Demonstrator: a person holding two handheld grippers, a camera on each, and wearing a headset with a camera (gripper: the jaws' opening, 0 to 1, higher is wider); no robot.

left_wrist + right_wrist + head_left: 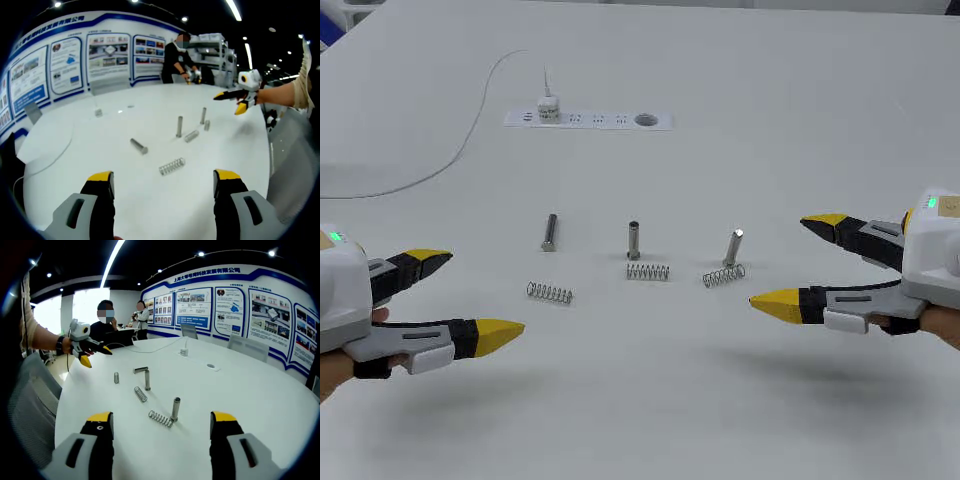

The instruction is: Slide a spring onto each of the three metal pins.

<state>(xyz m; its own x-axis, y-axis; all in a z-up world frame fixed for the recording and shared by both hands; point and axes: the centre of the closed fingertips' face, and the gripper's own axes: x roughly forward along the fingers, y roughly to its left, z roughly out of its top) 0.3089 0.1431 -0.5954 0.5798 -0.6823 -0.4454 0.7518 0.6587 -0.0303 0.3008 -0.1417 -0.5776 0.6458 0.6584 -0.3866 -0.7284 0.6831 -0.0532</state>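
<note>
Here the left hand-held gripper [485, 292] and the right hand-held gripper [777, 260] hover with jaws apart. Between them on the bench [740, 400] lie the left spring [549, 292], middle spring [648, 271] and right spring [724, 275], loose before the left pin [549, 232], middle pin [634, 240] and right pin [734, 247].

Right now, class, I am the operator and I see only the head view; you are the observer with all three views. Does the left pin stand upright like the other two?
Observer: No. In the left gripper view the left pin lies on its side, while the middle pin and the right pin stand upright.
Operator: Is anyone else near the table?
Observer: Yes. The left gripper view shows a person standing beyond the far edge of the table.
</note>
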